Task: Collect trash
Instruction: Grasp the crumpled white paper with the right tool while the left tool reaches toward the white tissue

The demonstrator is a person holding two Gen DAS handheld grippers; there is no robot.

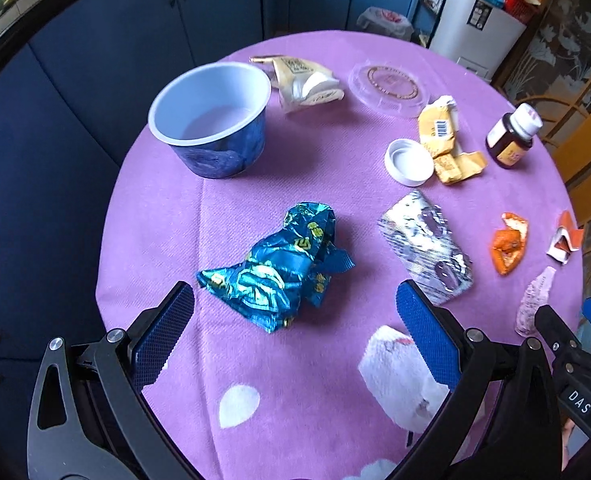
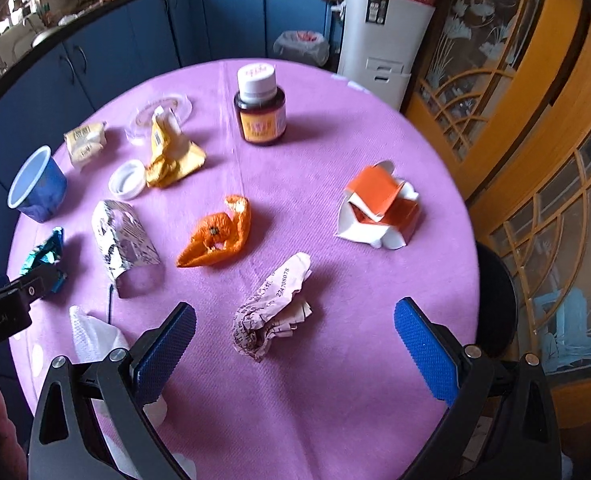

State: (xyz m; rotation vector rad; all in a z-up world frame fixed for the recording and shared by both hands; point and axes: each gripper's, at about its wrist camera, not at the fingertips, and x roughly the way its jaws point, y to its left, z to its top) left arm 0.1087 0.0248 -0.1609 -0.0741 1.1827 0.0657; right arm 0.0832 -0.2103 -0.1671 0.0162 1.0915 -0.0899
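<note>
Two grippers, both spread wide and empty. My left gripper point(image 1: 295, 320) faces the crumpled blue foil wrapper point(image 1: 281, 268) at twelve o'clock, its long axis running seven to one. My right gripper point(image 2: 295, 332) frames the crumpled receipt point(image 2: 273, 312).

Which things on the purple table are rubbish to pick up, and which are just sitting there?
Rubbish, I think:
blue foil wrapper
silver blister pack
orange peel
crumpled receipt
torn orange carton
yellow wrapper
cream packet

Probably just sitting there:
capped brown bottle
purple tablecloth
bin on the floor behind
</note>
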